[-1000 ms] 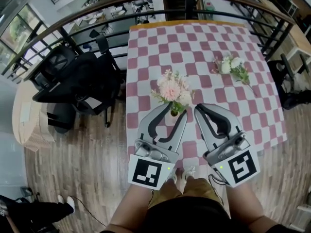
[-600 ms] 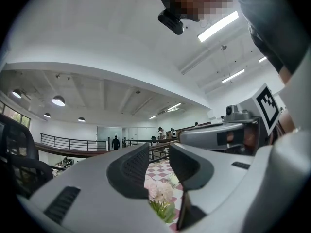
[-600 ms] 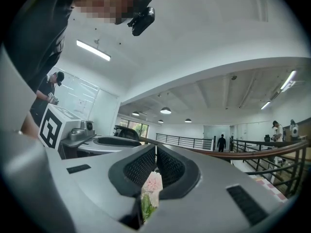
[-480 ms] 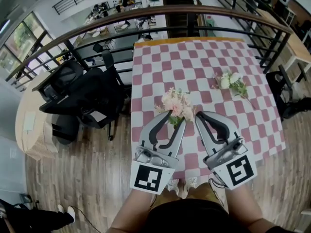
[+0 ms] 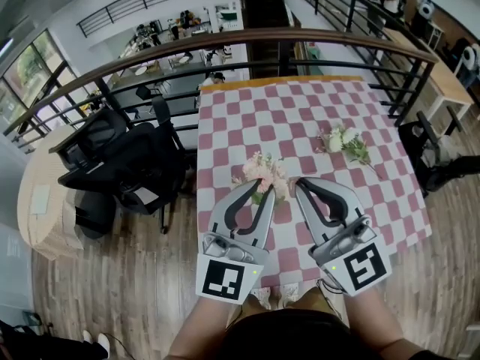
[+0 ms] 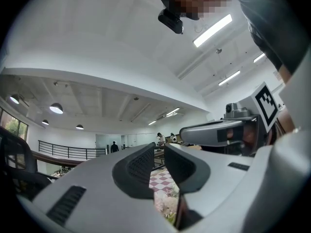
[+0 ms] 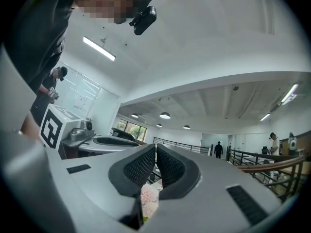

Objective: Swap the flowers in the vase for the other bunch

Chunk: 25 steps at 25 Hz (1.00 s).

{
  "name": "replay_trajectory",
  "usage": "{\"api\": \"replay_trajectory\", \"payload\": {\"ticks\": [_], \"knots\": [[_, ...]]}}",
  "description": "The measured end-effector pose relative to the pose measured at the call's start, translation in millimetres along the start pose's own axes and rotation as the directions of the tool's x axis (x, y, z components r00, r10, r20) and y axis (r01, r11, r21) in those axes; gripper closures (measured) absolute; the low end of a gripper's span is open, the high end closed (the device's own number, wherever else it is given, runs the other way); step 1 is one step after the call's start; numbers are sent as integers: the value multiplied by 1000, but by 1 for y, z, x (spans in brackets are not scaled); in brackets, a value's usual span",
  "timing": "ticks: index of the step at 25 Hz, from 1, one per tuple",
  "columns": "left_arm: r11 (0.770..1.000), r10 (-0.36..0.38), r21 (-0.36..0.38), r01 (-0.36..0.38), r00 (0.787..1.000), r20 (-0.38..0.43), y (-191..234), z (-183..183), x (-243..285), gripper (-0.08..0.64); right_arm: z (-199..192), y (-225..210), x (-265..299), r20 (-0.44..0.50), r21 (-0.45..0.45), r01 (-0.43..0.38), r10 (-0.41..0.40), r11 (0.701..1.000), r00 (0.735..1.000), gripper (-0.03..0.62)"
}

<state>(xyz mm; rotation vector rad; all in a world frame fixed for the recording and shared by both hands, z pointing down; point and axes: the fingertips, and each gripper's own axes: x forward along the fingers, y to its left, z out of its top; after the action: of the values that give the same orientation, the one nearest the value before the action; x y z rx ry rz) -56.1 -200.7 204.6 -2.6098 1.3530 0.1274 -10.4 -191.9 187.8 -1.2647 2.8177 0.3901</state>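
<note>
Grippers side by side in the head view, over the pink-and-white checked tablecloth (image 5: 285,103). The left gripper (image 5: 262,190) and the right gripper (image 5: 304,184) both point away from the person. The bunch of pale pink flowers (image 5: 262,171) sits just beyond the left fingertips and a little to the left of the right ones. The vase under those blooms is hidden behind the left fingers. The second bunch of white blossoms with green leaves (image 5: 341,139) lies flat on the cloth, well beyond the right fingers and off to their right, untouched.

Over to the left gripper view: the black ribbed pads (image 6: 138,166) are closing, with a slim gap between them and nothing in it. Pink petals show below the fingers, not between them. So this one is released, gripping nothing.

Right gripper view now: the pads are clenched to a hairline slit, empty, with a pink bloom peeping out from beneath.

Danger from here, as I judge it: if the left pads close this high, they catch petals rather than stems, and soft heads crush or tear off. And with the right gripper clenched and not steadying the vase, a pull on the blooms could drag the vase along and tip it over on the cloth.
</note>
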Motion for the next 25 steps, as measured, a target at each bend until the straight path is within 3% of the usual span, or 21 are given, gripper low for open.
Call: {"api": "replay_trajectory", "payload": {"ticks": [12, 16, 25], "knots": [[997, -8, 75, 7, 1000, 15, -14, 19, -5, 550, 14, 2, -14, 27, -20, 5, -4, 1000, 1000, 555], [998, 9, 54, -10, 1000, 21, -14, 21, -8, 552, 15, 6, -18, 36, -34, 0, 1, 999, 999, 555], [997, -1, 82, 1, 1000, 5, -17, 22, -10, 552, 18, 10, -20, 45, -36, -8, 9, 999, 999, 558]]}}
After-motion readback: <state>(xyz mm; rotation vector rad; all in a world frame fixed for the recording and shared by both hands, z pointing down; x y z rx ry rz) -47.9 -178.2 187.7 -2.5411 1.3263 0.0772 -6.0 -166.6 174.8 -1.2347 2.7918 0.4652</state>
